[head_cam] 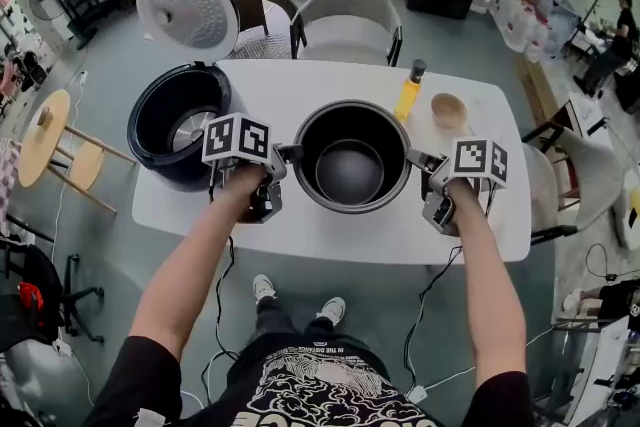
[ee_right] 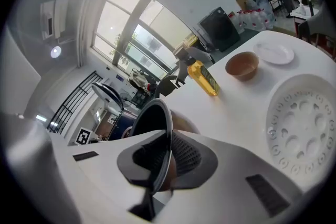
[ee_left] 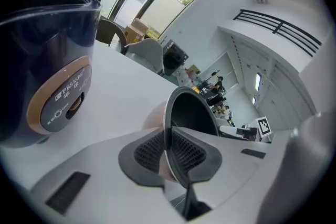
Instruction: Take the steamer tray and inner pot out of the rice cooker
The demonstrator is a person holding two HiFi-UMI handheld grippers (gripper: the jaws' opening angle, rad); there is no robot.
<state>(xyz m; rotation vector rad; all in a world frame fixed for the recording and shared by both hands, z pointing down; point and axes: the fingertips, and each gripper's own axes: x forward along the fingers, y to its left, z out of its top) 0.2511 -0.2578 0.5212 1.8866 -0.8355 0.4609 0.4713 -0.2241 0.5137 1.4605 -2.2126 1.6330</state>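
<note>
Both grippers hold the dark inner pot (head_cam: 352, 155) by its rim, low over the white table (head_cam: 330, 235); I cannot tell if it rests on it. My left gripper (head_cam: 283, 155) is shut on the pot's left rim (ee_left: 194, 113), its pads (ee_left: 152, 152) pinching the thin edge. My right gripper (head_cam: 420, 163) is shut on the right rim (ee_right: 149, 118) in the same way. The dark blue rice cooker (head_cam: 180, 125) stands at the table's left with its lid (head_cam: 187, 10) up and no pot in it. The white perforated steamer tray (ee_right: 302, 128) lies on the table to the right.
A yellow bottle (head_cam: 408, 95) and a brown bowl (head_cam: 449, 110) stand at the back right of the table, with a small white plate (ee_right: 276, 53) beside the bowl. Chairs (head_cam: 345, 20) stand behind the table. The cooker body (ee_left: 47, 60) is close on the left gripper's left.
</note>
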